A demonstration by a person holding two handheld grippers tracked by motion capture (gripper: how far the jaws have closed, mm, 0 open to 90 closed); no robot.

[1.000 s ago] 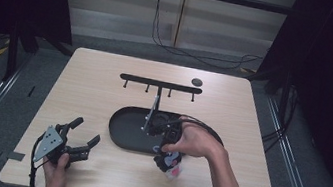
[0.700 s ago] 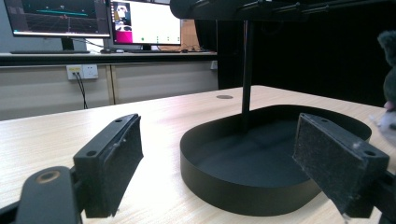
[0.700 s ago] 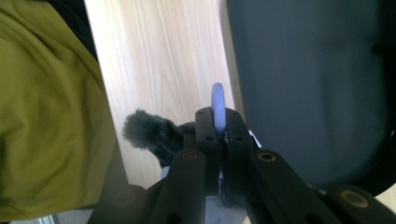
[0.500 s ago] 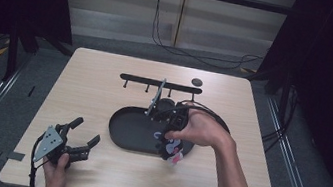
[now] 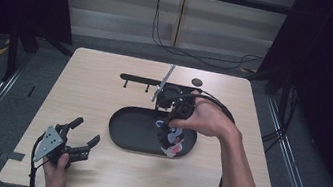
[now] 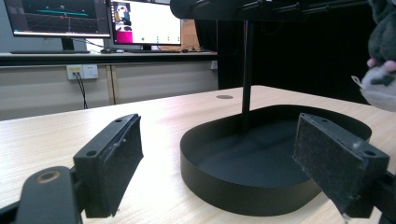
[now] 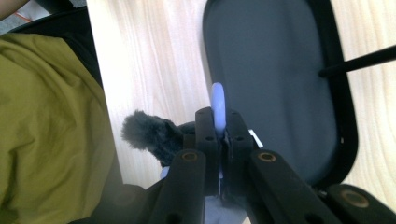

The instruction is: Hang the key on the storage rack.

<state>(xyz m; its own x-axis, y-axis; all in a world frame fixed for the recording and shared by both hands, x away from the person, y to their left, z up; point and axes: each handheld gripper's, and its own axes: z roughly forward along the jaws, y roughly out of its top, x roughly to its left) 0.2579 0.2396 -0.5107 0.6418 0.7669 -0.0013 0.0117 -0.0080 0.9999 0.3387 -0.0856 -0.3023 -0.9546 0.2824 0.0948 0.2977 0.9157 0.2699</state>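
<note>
Plush toy (image 5: pixel 171 137) hangs lengthwise downward from right claw (image 5: pixel 168 124) above tray (image 5: pixel 128 128).

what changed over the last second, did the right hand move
Yes. The right gripper, shut on a small plush toy by its pale loop, rose and carried it away from the person, toward the rack's hook bar over the black tray. The left gripper stayed open at the table's near left.
</note>
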